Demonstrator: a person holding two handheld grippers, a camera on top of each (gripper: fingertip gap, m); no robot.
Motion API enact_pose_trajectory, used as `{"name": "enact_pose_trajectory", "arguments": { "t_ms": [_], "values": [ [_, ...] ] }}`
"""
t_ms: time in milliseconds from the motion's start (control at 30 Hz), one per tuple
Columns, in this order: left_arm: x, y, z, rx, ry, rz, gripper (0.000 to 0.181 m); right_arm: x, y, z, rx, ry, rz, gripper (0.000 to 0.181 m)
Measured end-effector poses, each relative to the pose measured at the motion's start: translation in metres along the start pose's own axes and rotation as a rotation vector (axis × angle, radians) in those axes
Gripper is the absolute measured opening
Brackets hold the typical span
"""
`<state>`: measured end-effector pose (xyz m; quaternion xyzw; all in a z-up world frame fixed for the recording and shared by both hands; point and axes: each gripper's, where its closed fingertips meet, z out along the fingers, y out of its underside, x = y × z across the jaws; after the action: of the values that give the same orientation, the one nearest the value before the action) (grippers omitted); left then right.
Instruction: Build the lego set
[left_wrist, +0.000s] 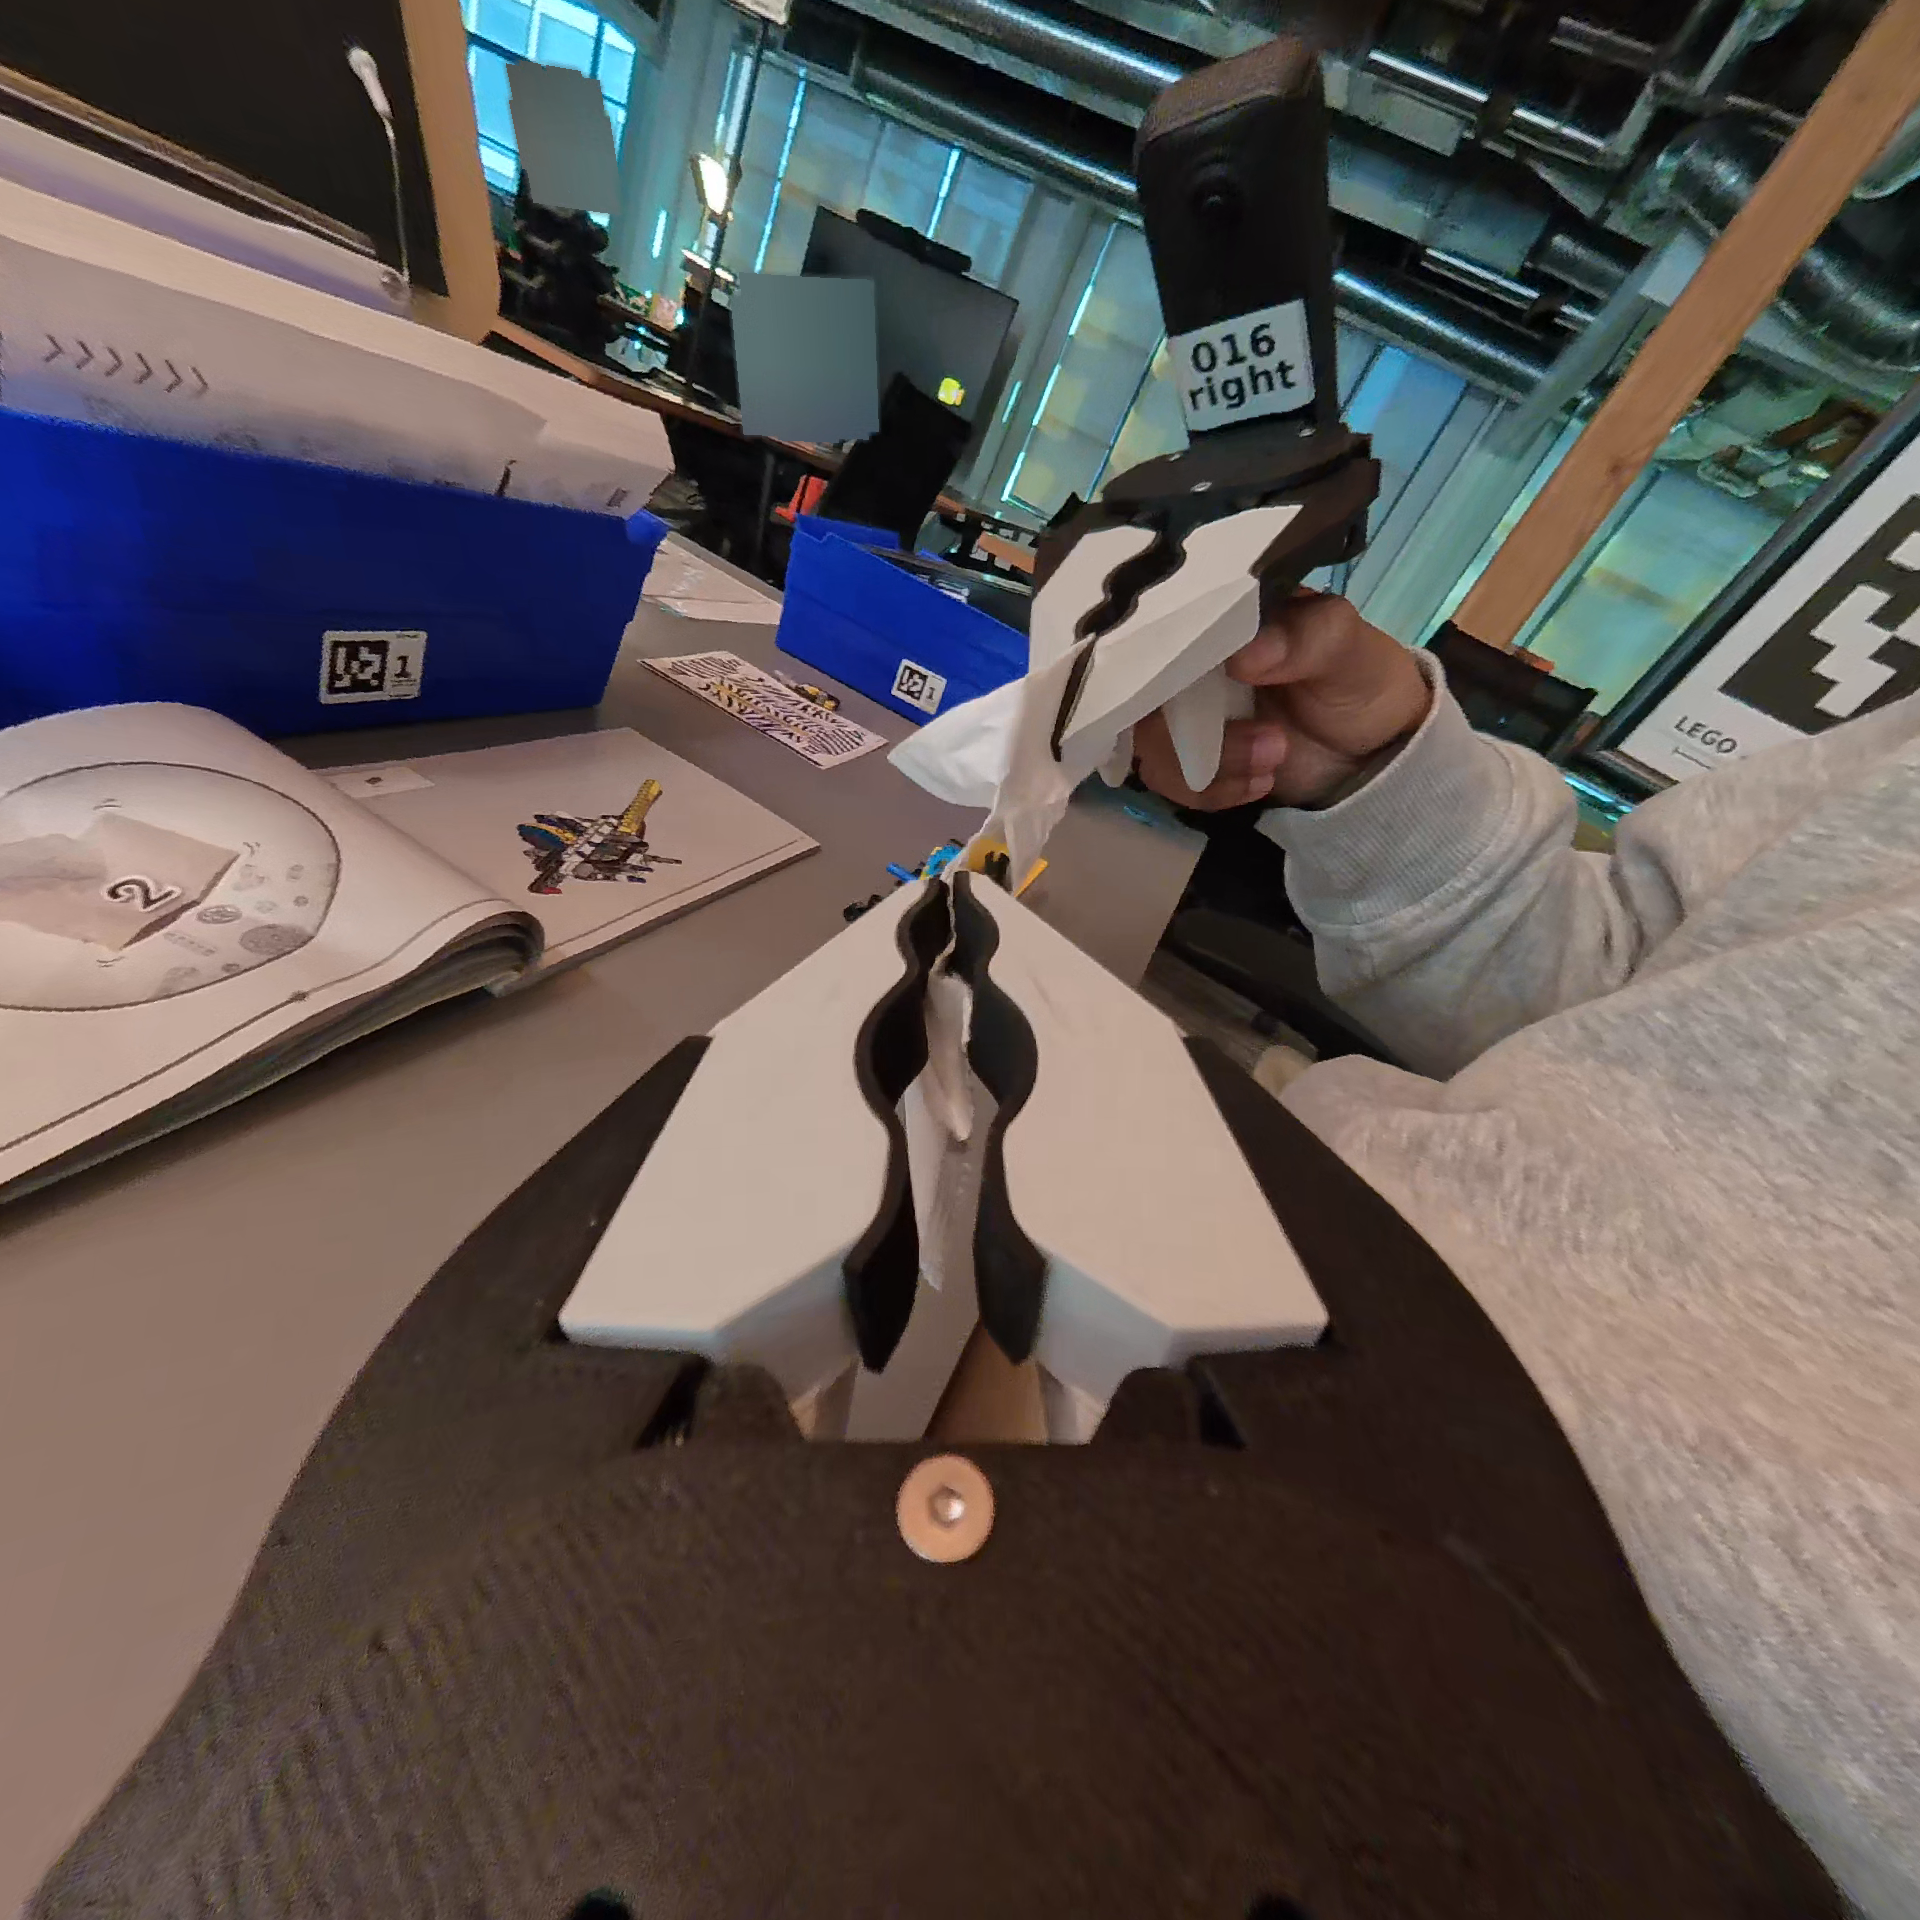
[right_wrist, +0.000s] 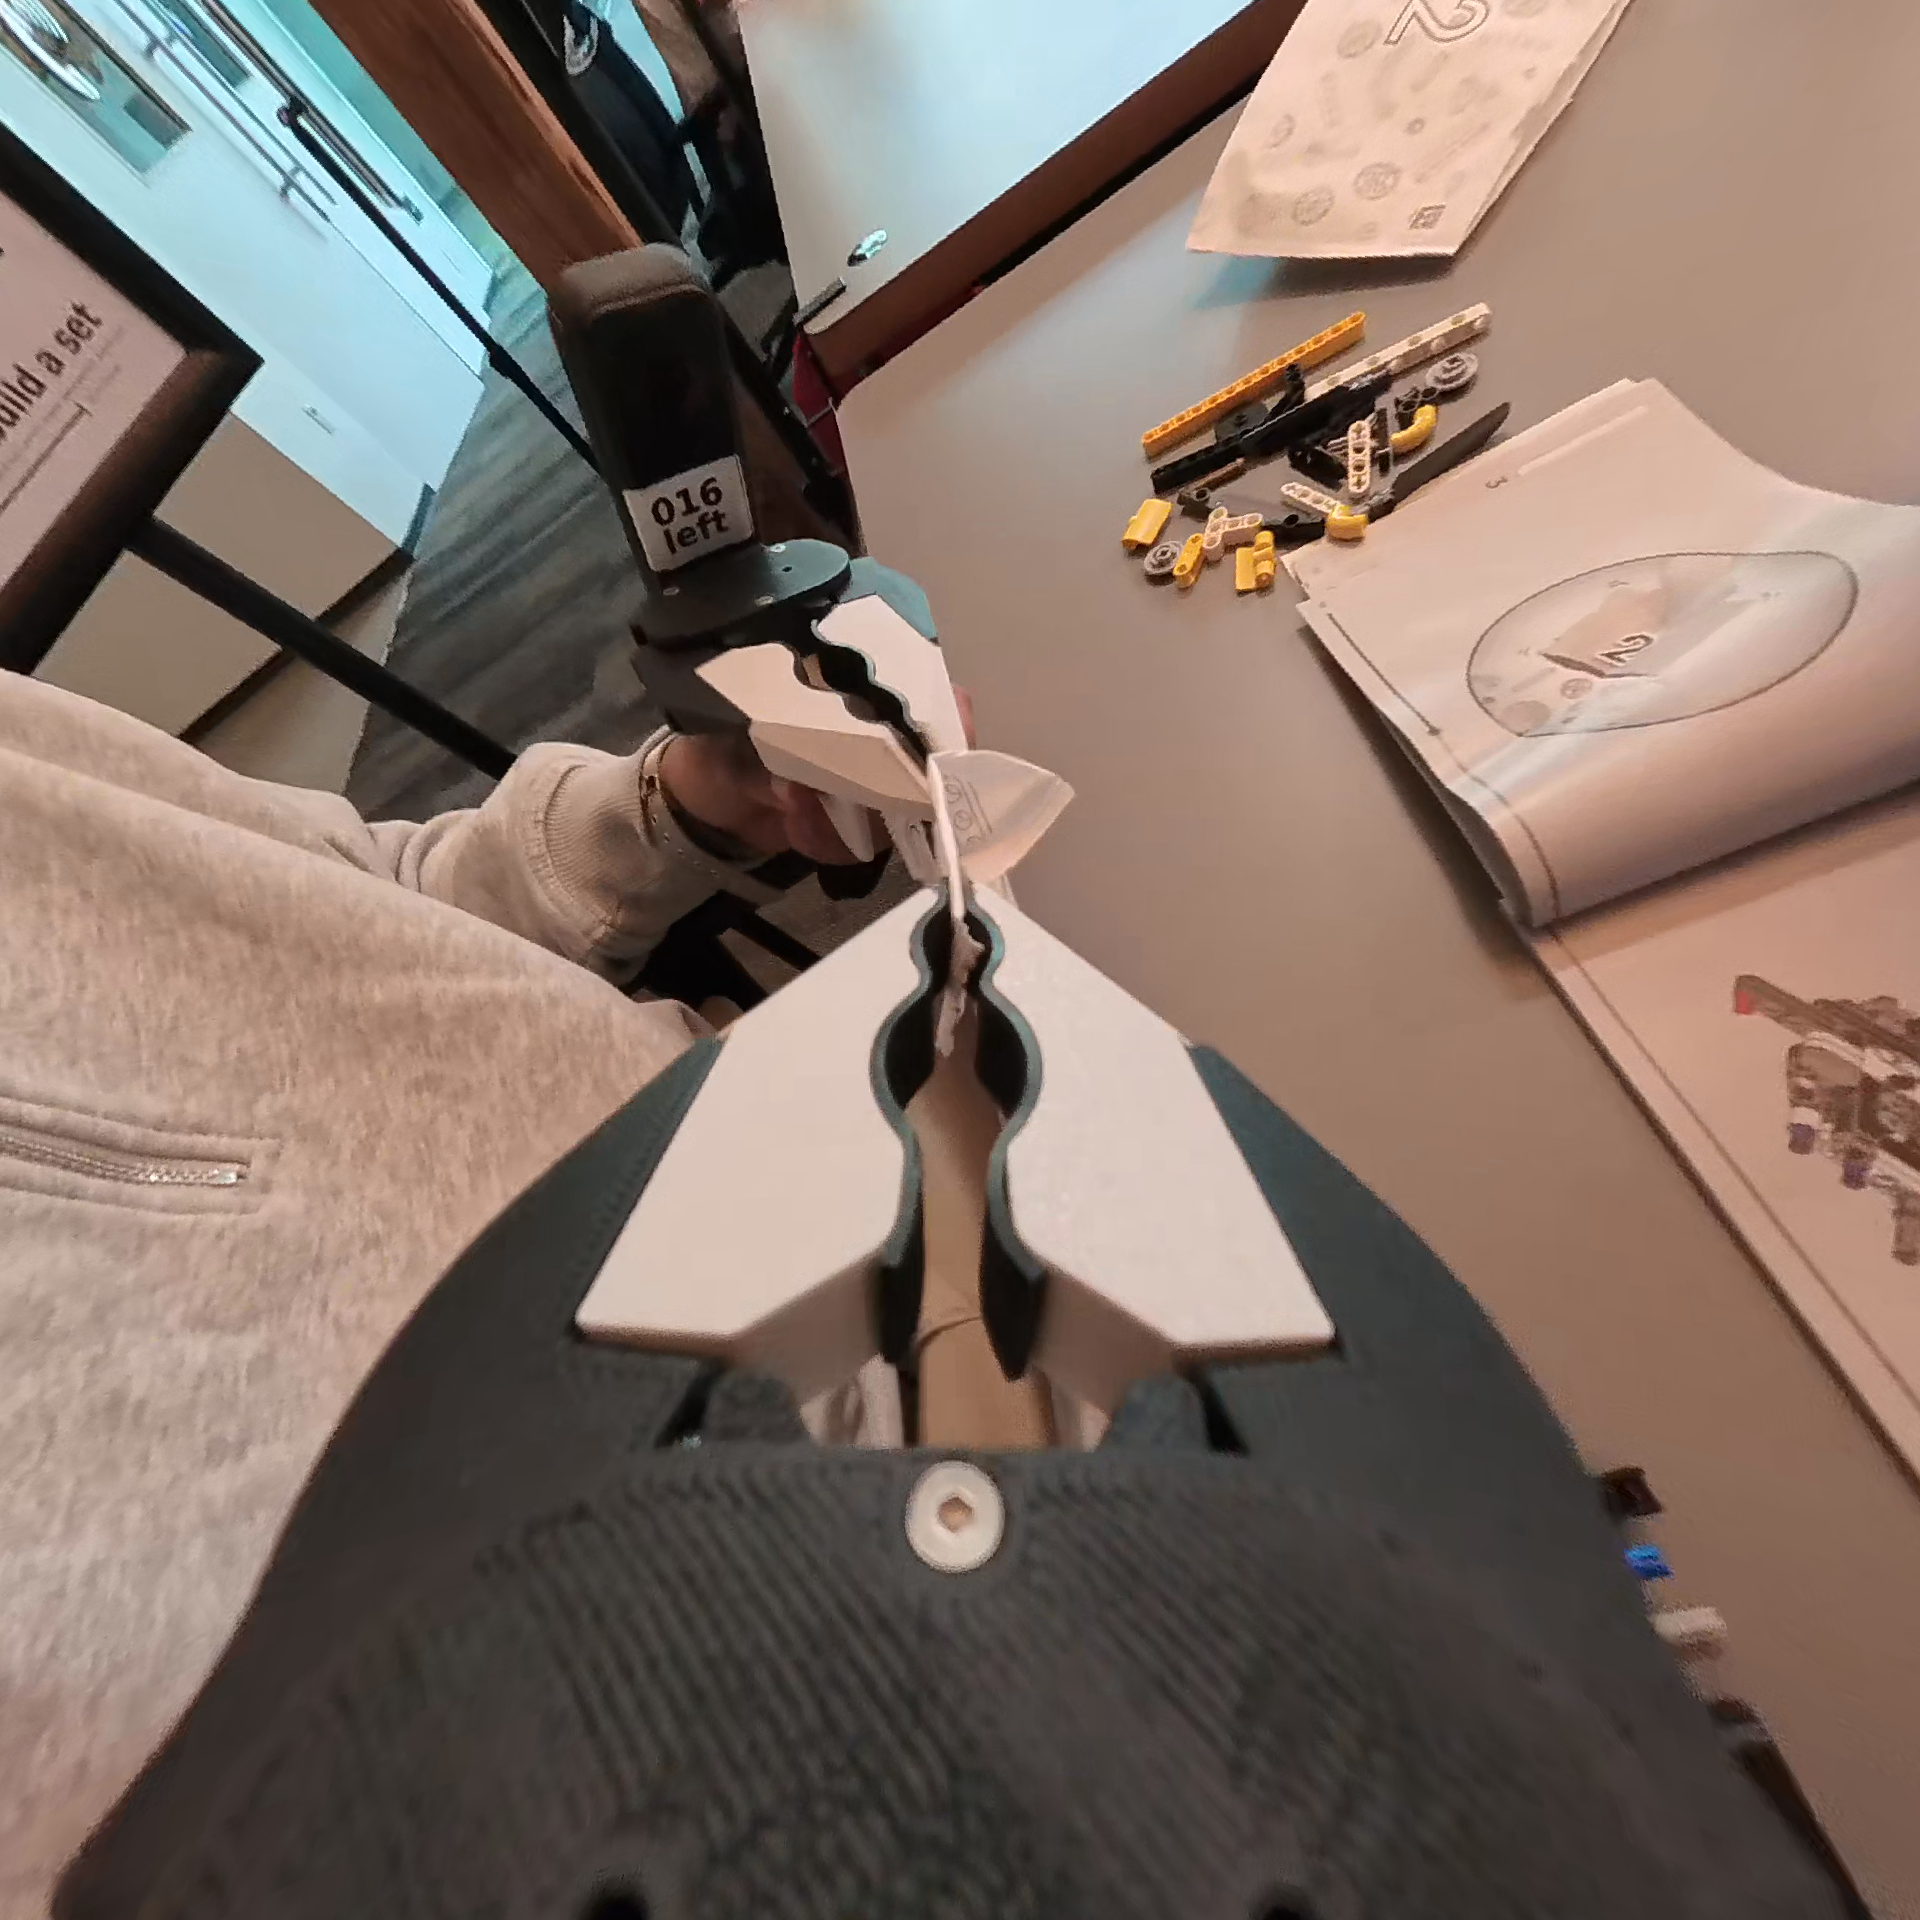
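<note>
A small white paper bag (left_wrist: 987, 764) hangs in the air between my two grippers, above the grey table's near edge. My left gripper (left_wrist: 951, 883) is shut on one end, with paper running down between its jaws. My right gripper (left_wrist: 1070, 717) is shut on the other end, just above and beyond the left one. In the right wrist view the right gripper (right_wrist: 961, 904) pinches the bag (right_wrist: 1003, 805), and the left gripper (right_wrist: 930, 764) grips it from the far side. Loose yellow, black and white Lego pieces (right_wrist: 1299, 457) lie on the table (right_wrist: 1143, 727).
An open instruction booklet (left_wrist: 260, 914) lies at the left, and it also shows in the right wrist view (right_wrist: 1610, 644). Two blue bins (left_wrist: 312, 582) (left_wrist: 894, 623) stand behind it, with a sticker sheet (left_wrist: 769, 707) between them. A flat printed paper bag (right_wrist: 1403, 125) lies farther off. There is about 5 centimetres between the tips of the two grippers.
</note>
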<state>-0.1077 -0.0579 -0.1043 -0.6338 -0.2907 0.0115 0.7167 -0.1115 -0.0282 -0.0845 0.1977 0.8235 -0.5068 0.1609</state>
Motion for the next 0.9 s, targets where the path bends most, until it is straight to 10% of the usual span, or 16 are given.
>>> {"name": "enact_pose_trajectory", "arguments": {
  "t_ms": [900],
  "values": [
    [-0.0047, 0.0011, -0.0012, -0.007, -0.007, -0.044, 0.0, 0.0078, 0.0043, -0.0076, 0.091, 0.013, 0.153, 0.0]
  ]
}}
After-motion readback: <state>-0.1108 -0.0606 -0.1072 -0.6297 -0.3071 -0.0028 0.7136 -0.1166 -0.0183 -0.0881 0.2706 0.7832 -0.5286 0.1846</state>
